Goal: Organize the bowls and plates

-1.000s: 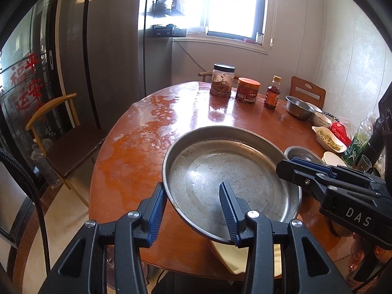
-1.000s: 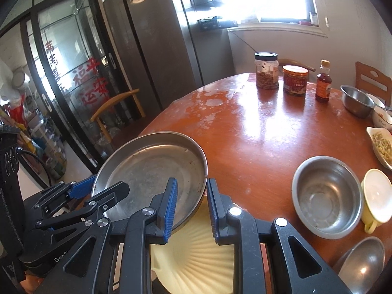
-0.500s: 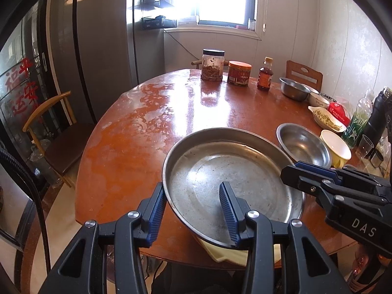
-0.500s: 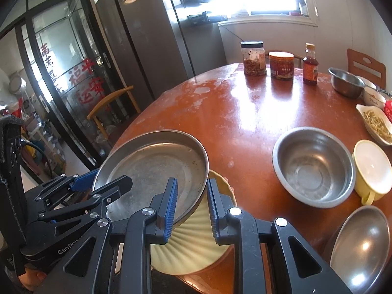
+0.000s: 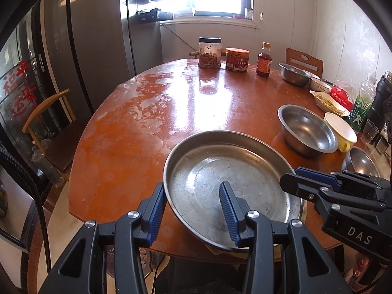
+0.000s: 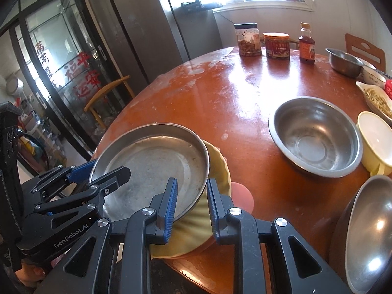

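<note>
Lifted and drawn back a little over the last second; likely mid-stacking. Left gripper point(image 5: 191, 210) and right gripper point(image 6: 189, 205) both pinching the pan point(image 5: 232, 183) rim, tilted over the plate point(image 6: 218, 169) at the near table point(image 5: 137, 132) edge. Counted: one pan, one plate, three steel bowls point(image 6: 316, 134), one cup point(image 6: 377, 139); far off, two jars point(image 5: 210, 52).

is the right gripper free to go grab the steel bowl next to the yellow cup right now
Probably not yet. The right gripper straddles the rim of the metal pan, which the left gripper also holds. The table toward the steel bowl looks clear.
</note>
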`<state>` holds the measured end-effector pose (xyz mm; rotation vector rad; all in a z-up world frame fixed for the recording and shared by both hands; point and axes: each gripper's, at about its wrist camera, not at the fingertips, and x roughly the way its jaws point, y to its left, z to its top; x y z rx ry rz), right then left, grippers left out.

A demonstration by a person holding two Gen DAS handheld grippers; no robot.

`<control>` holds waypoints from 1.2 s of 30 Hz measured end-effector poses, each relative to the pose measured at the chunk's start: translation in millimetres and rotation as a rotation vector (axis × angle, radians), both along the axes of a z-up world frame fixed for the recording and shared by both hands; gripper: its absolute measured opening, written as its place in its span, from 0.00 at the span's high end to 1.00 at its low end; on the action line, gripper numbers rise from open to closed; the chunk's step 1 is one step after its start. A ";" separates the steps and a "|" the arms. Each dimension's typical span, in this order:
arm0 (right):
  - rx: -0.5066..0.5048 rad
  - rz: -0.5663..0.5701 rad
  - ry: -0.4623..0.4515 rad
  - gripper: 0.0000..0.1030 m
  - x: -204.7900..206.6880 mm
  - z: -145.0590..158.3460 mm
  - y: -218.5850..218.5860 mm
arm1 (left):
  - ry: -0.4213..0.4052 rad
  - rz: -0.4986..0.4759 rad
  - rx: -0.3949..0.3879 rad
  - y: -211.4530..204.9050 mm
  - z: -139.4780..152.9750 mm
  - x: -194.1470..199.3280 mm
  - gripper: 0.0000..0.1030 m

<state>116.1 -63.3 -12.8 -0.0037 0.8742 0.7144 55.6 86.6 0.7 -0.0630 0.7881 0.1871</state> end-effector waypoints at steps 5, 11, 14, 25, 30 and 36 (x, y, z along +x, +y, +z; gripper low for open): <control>-0.007 -0.003 0.016 0.76 2.1 -6.0 -2.0 | 0.016 -0.005 -0.009 0.3 -5.8 3.3 0.57; -0.011 -0.015 0.019 0.75 2.7 -6.0 -4.4 | 0.025 -0.018 -0.011 -1.4 -9.5 5.4 0.57; -0.014 -0.014 0.017 0.74 1.4 -5.1 -5.2 | 0.026 -0.022 -0.012 -2.5 -10.1 5.6 0.57; -0.008 -0.024 0.023 0.74 1.5 -2.0 -11.3 | 0.031 -0.044 -0.007 -7.3 -11.6 4.2 0.57; 0.000 -0.027 0.026 0.74 2.1 -0.4 -13.7 | 0.036 -0.048 -0.001 -8.7 -12.7 3.5 0.57; 0.003 -0.028 0.027 0.74 2.1 -0.2 -14.8 | 0.042 -0.049 0.003 -10.1 -14.0 4.6 0.57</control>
